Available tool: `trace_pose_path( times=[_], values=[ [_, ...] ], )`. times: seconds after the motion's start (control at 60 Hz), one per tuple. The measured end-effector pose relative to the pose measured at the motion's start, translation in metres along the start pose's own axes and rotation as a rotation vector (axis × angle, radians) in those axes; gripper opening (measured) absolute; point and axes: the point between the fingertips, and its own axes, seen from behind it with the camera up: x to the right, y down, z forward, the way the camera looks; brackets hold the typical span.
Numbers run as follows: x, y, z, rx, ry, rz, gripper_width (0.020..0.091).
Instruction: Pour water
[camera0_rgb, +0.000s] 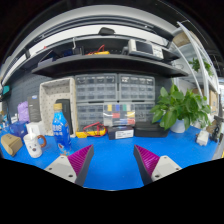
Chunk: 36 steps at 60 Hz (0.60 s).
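While the tool (112, 160) is hovering low over the blue counter (112, 172) with its fingers spread and nothing between them, the water bottle (60, 131) is standing well off to the left, beside a white cup (35, 141). Reaching it well probably means swinging left, squaring the pads (82, 157) to the bottle's body and gripping below its middle. Level and forward-facing, the tool is pointing toward the shelves beyond.

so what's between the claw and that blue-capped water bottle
In the gripper view only bare blue tabletop lies between the open claw and the water bottle, which stands ahead and to the left.
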Motion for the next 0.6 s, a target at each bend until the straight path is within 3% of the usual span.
trace_pose_path(
  times=[0.6],
  values=[
    [0.014, -0.003, -0.025, 0.026, 0.022, 0.020, 0.0817]
  ],
)
